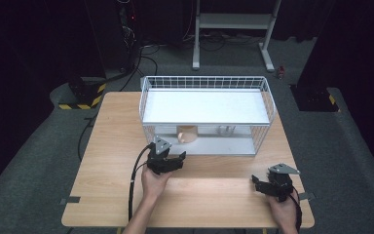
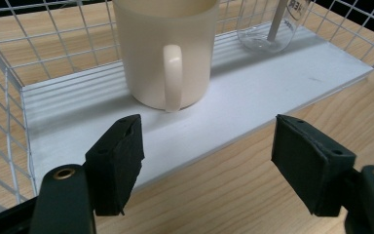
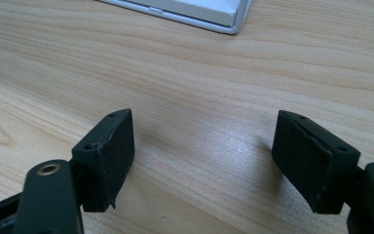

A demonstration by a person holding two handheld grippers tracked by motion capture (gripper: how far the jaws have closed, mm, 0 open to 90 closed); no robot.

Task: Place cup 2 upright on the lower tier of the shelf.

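A cream mug (image 2: pixel 163 48) stands upright on the lower white shelf (image 2: pixel 253 92) of a white wire rack (image 1: pixel 207 114), its handle turned toward me; from above the mug (image 1: pixel 187 133) sits under the top shelf. A clear glass (image 2: pixel 272 24) stands to its right, also seen as the glass (image 1: pixel 226 130) from above. My left gripper (image 1: pixel 168 162) is open just in front of the rack, its jaws wide apart and level with the mug handle in the left gripper view (image 2: pixel 207 165). My right gripper (image 1: pixel 270 185) rests open over bare wood near the front right corner (image 3: pixel 204 161).
The wooden table (image 1: pixel 112 161) has free room left of and in front of the rack. The rack's wire sides (image 2: pixel 0 122) close in the shelf on the left, right and back. A cable (image 1: pixel 135 183) trails from the left gripper toward the table's front edge.
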